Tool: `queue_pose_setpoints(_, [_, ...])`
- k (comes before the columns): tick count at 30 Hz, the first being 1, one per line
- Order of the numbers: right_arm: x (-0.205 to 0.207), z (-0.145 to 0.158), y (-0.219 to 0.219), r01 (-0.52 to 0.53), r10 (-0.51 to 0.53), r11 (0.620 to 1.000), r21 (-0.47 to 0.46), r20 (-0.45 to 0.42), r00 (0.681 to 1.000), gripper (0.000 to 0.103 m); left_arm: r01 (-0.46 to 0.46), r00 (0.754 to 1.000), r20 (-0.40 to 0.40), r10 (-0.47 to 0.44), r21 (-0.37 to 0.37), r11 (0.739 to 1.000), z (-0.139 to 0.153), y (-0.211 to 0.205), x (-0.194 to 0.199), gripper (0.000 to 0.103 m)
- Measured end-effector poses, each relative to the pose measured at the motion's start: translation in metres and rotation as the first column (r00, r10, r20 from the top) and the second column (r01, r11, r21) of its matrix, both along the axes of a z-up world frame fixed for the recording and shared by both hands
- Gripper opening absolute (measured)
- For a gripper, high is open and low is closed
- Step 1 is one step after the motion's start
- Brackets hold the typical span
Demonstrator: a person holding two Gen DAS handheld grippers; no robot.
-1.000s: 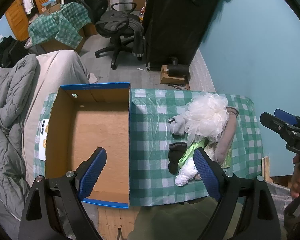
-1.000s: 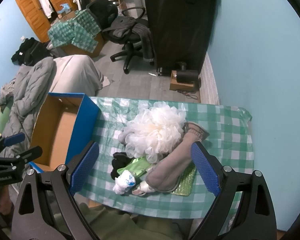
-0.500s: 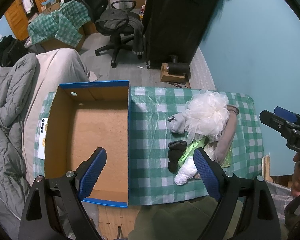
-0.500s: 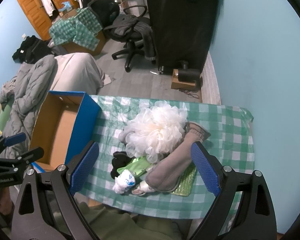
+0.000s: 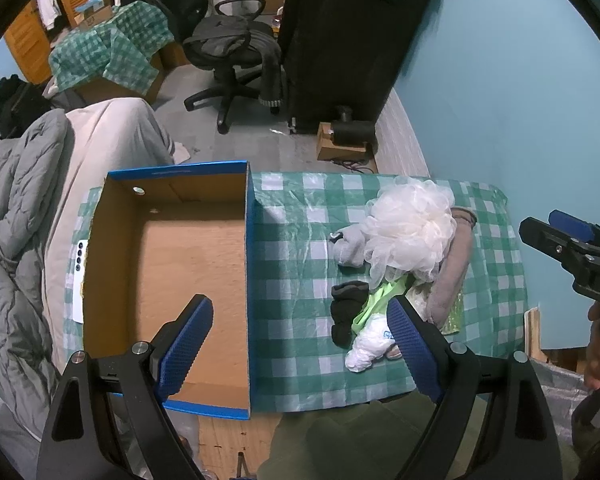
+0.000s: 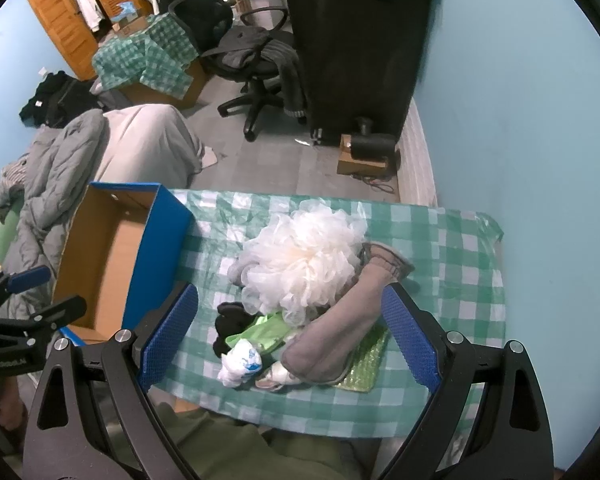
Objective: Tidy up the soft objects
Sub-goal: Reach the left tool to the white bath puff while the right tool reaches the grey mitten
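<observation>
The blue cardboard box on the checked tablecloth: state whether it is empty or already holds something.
Empty. The left wrist view shows the blue cardboard box with only bare brown floor inside; the soft things remain piled beside it.

- Left wrist view has drifted slightly: the box [image 5: 168, 280] and table [image 5: 292, 280] sit a little lower
- Right wrist view shifted likewise, barely

Light: dim, cool indoor cast in both wrist views; source not visible.
Shadows: soft; the blue cardboard box [image 5: 172, 276] wall darkens the checked tablecloth [image 5: 296, 280] just beside it.
Glare: faint sheen on the cloth's plastic wrinkles; the white bath pouf [image 6: 304, 264] is the brightest patch.
Distortion: strong fisheye bend, black vignette at corners.
Focus: centre fairly sharp; far room softer and grainy.
</observation>
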State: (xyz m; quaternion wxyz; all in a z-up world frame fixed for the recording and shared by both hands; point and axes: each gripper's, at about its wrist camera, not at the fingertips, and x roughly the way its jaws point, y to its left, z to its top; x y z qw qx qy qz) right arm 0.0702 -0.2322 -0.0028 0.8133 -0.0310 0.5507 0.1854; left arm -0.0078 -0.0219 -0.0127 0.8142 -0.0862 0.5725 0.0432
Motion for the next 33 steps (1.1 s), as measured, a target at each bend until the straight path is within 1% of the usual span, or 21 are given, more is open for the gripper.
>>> queue_pose_setpoints(13, [0.008, -0.006, -0.015, 0.017, -0.017, 1.000, -0.011, -0.017, 1.000, 0.093, 0.018, 1.000, -0.010, -0.018, 0.005, 1.000, -0.003, -0.010, 0.014, 0.090])
queue_pose_setpoints(20, [0.012, -0.016, -0.022, 0.015, -0.016, 0.999, -0.048, -0.027, 1.000, 0.092, 0.045, 0.999, -0.023, -0.044, 0.008, 0.999, -0.009, -0.021, 0.024, 0.090])
queue_pose_setpoints(25, [0.016, -0.032, -0.035, 0.047, -0.051, 0.998, -0.043, -0.077, 0.996, 0.092, 0.076, 0.996, -0.046, -0.076, 0.008, 0.997, -0.020, -0.031, 0.032, 0.090])
queue_pose_setpoints(33, [0.023, -0.065, -0.055, 0.078, -0.089, 0.994, -0.075, -0.145, 0.986, 0.092, 0.139, 0.987, -0.079, -0.138, 0.008, 0.990, -0.046, -0.047, 0.051, 0.090])
